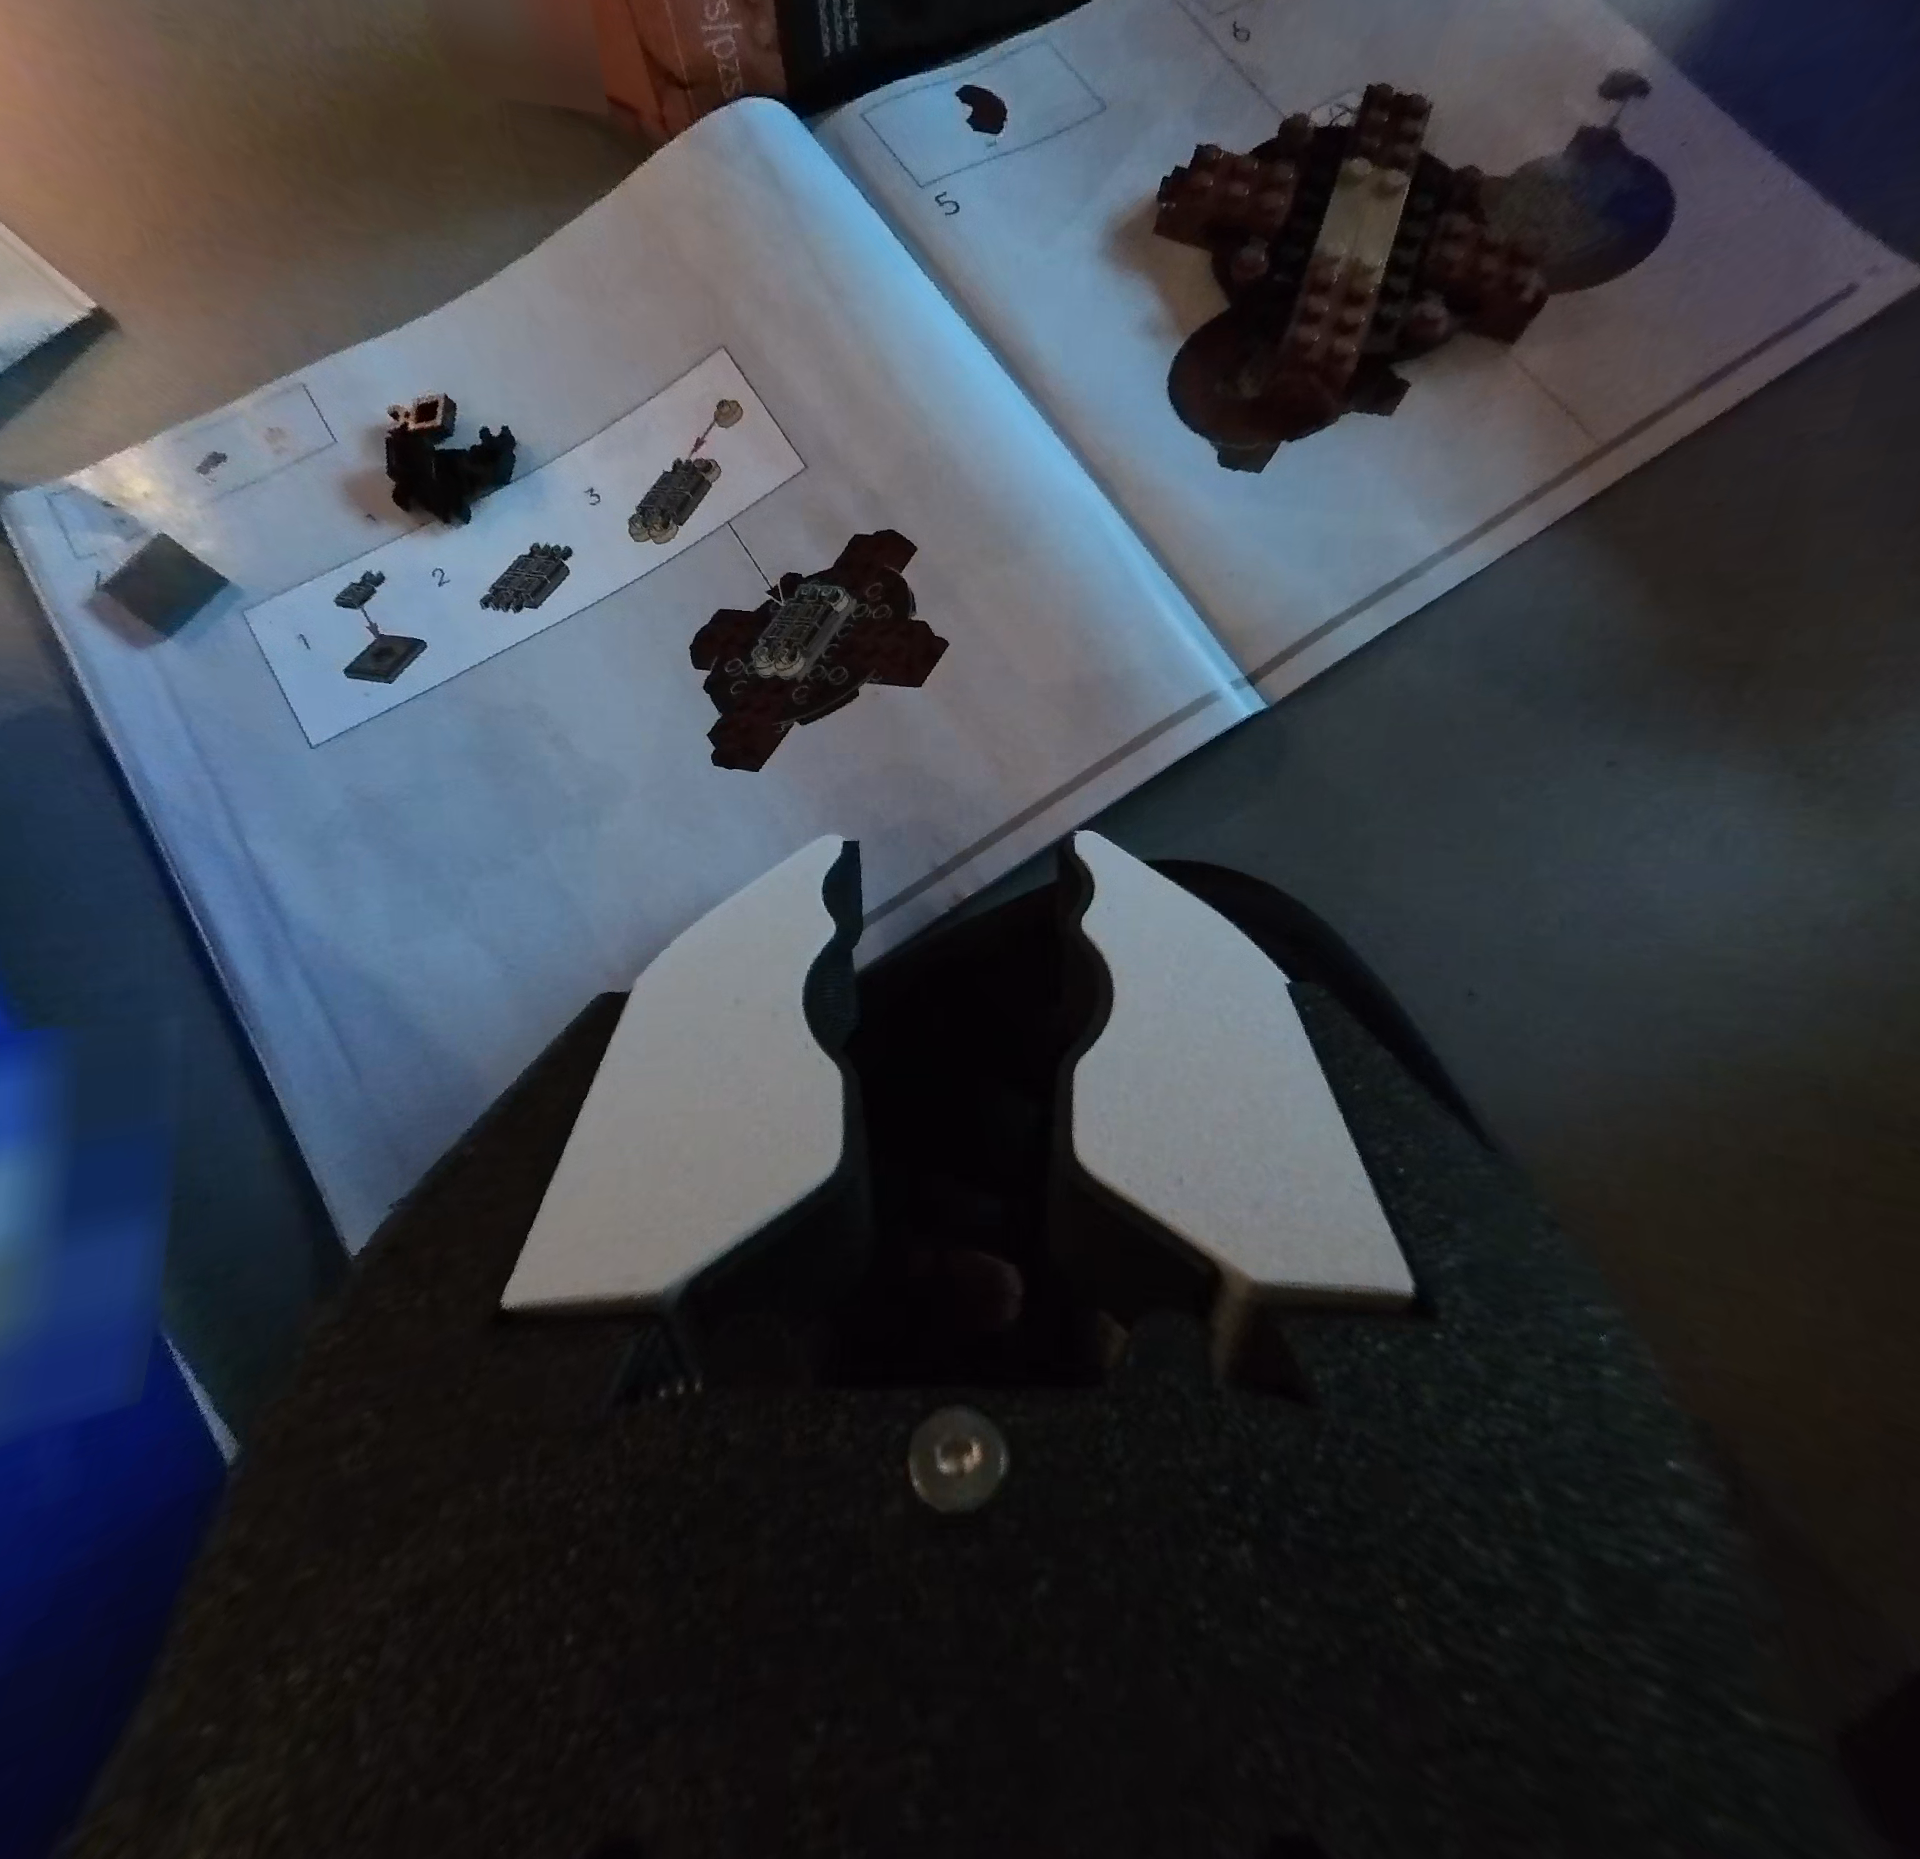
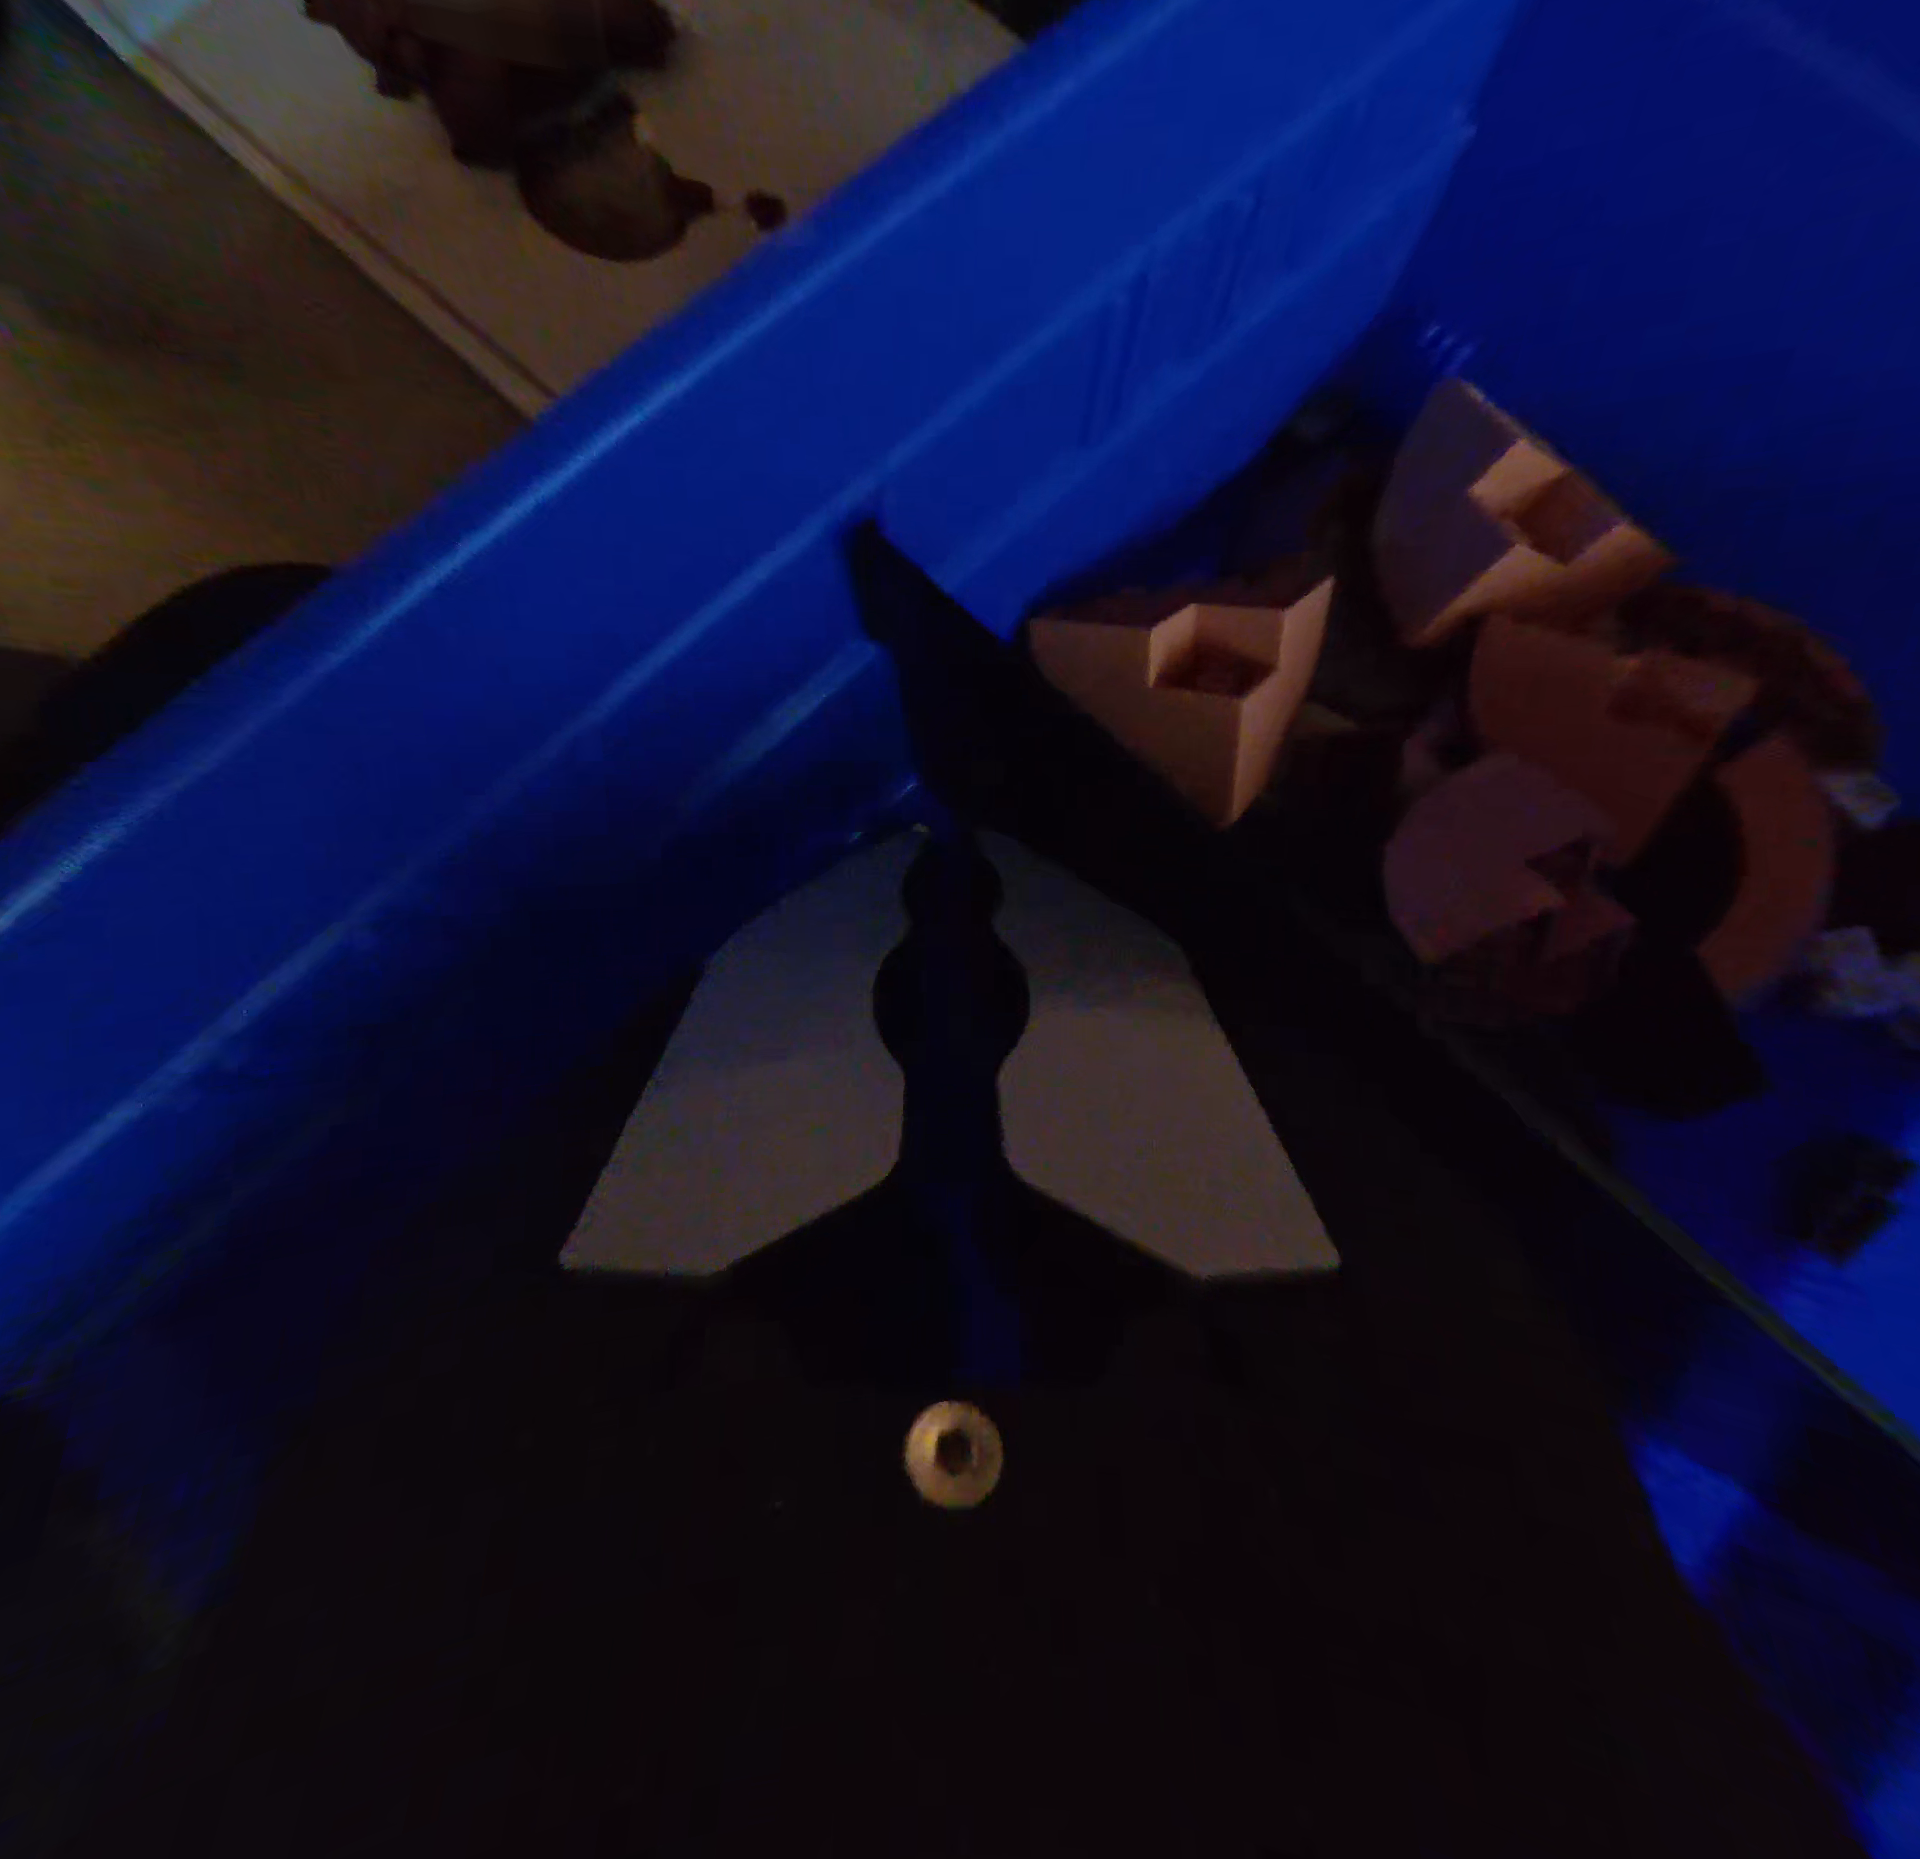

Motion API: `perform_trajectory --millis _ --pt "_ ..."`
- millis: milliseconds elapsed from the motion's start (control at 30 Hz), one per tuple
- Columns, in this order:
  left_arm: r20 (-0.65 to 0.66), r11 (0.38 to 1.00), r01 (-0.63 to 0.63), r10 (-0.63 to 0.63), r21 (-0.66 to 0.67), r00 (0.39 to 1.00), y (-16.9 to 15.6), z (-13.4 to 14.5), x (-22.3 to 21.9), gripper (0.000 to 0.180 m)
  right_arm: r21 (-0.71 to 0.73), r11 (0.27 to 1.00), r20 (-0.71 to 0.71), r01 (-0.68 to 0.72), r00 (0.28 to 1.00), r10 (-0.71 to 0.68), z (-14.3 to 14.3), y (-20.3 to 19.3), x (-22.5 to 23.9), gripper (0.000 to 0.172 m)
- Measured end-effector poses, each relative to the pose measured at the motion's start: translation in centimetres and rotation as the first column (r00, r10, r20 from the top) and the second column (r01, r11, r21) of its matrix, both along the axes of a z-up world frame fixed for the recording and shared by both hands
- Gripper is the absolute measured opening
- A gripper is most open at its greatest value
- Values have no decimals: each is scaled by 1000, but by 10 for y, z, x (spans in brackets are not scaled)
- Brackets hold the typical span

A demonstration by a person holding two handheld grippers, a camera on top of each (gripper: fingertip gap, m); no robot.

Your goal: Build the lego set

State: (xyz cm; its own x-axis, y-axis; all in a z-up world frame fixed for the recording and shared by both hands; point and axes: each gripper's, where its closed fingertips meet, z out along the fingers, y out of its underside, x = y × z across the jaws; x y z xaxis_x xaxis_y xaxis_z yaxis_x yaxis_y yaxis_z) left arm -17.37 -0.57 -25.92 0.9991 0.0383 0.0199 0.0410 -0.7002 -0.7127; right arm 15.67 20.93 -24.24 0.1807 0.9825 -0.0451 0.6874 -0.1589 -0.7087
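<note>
Left gripper (image 1: 961, 853) fingers apart, nothing between, over one open instruction booklet (image 1: 582, 874) on tabletop (image 1: 1558, 770). Booklet carries one brown brick model (image 1: 1340, 261), one small black brick cluster (image 1: 442, 464). Right gripper (image 2: 951, 838) fingers closed at wall of one blue bin (image 2: 623, 614) with tan bricks (image 2: 1236, 687); grip unclear.

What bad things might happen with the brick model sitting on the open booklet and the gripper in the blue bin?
The brown brick model rests on the curved instruction booklet; nudging the page might slide it. The right gripper, fingertips together, sits close against the blue bin wall and might scrape it or scatter the loose bricks.
</note>
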Motion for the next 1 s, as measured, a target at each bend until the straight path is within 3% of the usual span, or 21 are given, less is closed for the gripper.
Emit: perform_trajectory --millis 167,267,333,700,1000 --pt "1 1000 -1 1 -2 1000 0 0 0 36 -23 999 64 -36 997 38 -13 -7 1 6" --pt "4 1000 -1 1 -2 1000 0 0 0 36 -22 997 46 -80 996 81 -8 -14 2 10" --pt "1 1000 -1 1 -2 1000 0 0 0 36 -23 999 12 -38 999 38 -3 -8 0 11" --pt "1 1000 0 0 0 1000 0 0 0 36 -9 1000 33 -22 999 22 -13 -3 -2 0" --pt "10 1000 7 -7 4 1000 0 0 1 37 24 999 -130 41 991 -38 40 1 7 0"
